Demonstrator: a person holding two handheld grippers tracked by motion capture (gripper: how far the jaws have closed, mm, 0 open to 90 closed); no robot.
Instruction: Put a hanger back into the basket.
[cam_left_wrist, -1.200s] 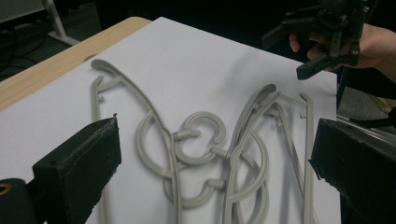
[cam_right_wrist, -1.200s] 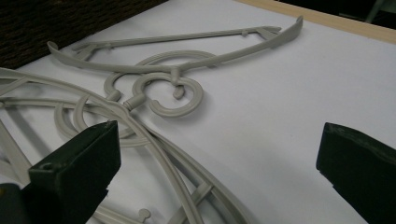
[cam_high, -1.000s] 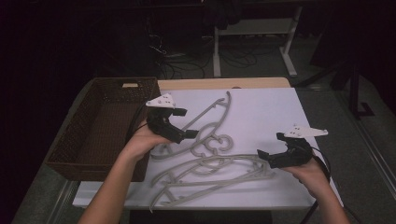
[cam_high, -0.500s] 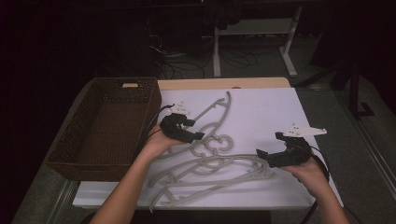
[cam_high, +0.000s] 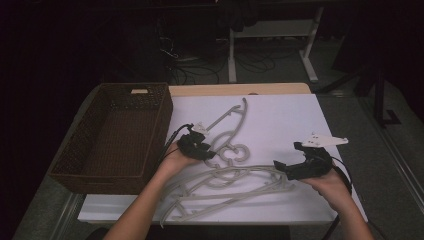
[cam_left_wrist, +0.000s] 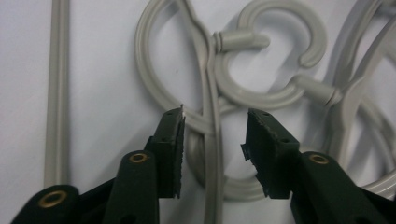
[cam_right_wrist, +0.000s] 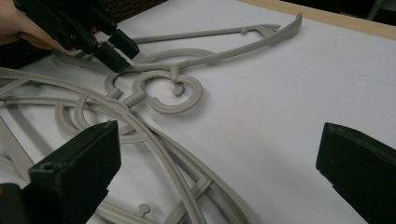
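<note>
A white table (cam_high: 280, 115) holds a wicker basket (cam_high: 120, 130) at its left edge, placed handy for collecting. Beside it lies a tangle of grey plastic hangers (cam_high: 225, 175). The left gripper (cam_left_wrist: 212, 135) has just been closing; its jaws straddle one hanger's bar without pressing yet. The right gripper (cam_high: 280, 167) waits with jaws wide apart over the pile's right end.

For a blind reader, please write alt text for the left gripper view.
The left gripper has its two black jaws open on either side of a grey plastic hanger, its pads not yet touching it. The hooks of the tangled hangers curl above, on a white table.
</note>
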